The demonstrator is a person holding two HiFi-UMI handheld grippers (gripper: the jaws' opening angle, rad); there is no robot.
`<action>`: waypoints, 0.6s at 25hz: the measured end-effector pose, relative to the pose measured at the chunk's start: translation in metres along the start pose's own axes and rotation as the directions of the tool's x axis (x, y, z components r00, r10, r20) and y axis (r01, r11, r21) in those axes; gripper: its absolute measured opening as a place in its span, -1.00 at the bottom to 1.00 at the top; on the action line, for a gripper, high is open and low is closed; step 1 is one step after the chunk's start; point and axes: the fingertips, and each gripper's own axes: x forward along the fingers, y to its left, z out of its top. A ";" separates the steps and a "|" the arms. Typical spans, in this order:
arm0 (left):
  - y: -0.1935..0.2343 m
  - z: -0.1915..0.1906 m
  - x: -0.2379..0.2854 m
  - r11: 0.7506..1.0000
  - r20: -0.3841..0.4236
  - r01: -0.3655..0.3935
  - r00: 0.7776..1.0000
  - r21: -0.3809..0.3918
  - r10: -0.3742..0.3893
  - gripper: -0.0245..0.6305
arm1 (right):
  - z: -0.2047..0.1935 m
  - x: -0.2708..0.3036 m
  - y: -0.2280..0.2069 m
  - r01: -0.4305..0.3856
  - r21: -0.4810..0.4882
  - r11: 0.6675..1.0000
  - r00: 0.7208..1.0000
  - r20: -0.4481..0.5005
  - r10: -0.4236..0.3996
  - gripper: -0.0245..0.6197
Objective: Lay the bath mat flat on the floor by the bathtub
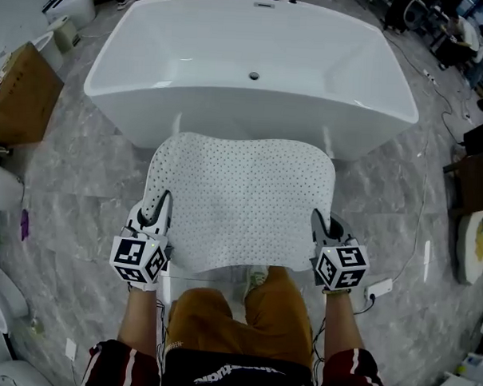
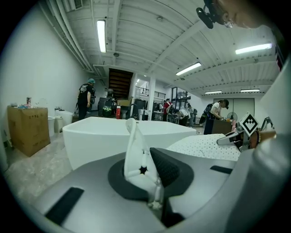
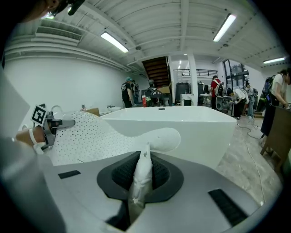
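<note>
Grey marble floor [image 1: 74, 189] runs up to the white bathtub [image 1: 255, 61], its basin showing a drain. We hold the perforated bath mat [image 1: 241, 196] spread above the floor, left gripper [image 1: 163, 202] and right gripper [image 1: 319, 218] each pinching a near corner. Its far edge nears the tub wall, with bare floor on both sides.

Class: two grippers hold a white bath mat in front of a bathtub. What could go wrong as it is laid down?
1. The left gripper and right gripper each pinch just a corner fold of the bath mat; one might slip.
2. Its far edge is close to the bathtub and may buckle against it.
3. A shoe below the near edge could get covered.
</note>
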 end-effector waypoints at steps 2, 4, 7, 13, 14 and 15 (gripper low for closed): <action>0.000 -0.021 0.014 1.000 0.005 0.012 1.000 0.000 -0.012 -0.84 | -0.017 0.013 -0.008 0.008 -0.019 1.000 1.000 -0.001 -0.008 -0.79; 0.000 -0.040 0.026 1.000 0.011 0.025 1.000 -0.001 -0.025 -0.84 | -0.035 0.025 -0.016 0.019 -0.038 0.999 1.000 0.002 -0.019 -0.79; 0.000 -0.066 0.034 0.999 0.042 0.048 0.998 -0.011 -0.048 -0.84 | -0.062 0.038 -0.019 0.025 -0.078 0.997 1.000 0.009 -0.025 -0.78; 0.001 -0.122 0.050 0.997 0.084 0.071 0.994 0.034 -0.074 -0.84 | -0.111 0.056 -0.030 0.054 -0.129 0.990 0.997 0.054 -0.047 -0.78; 0.000 -0.130 0.053 0.996 0.085 0.073 0.993 0.054 -0.077 -0.84 | -0.119 0.059 -0.032 0.057 -0.132 0.990 0.997 0.060 -0.049 -0.79; -0.001 -0.137 0.056 0.995 0.086 0.075 0.993 0.073 -0.081 -0.83 | -0.128 0.063 -0.034 0.059 -0.134 0.989 0.997 0.063 -0.051 -0.79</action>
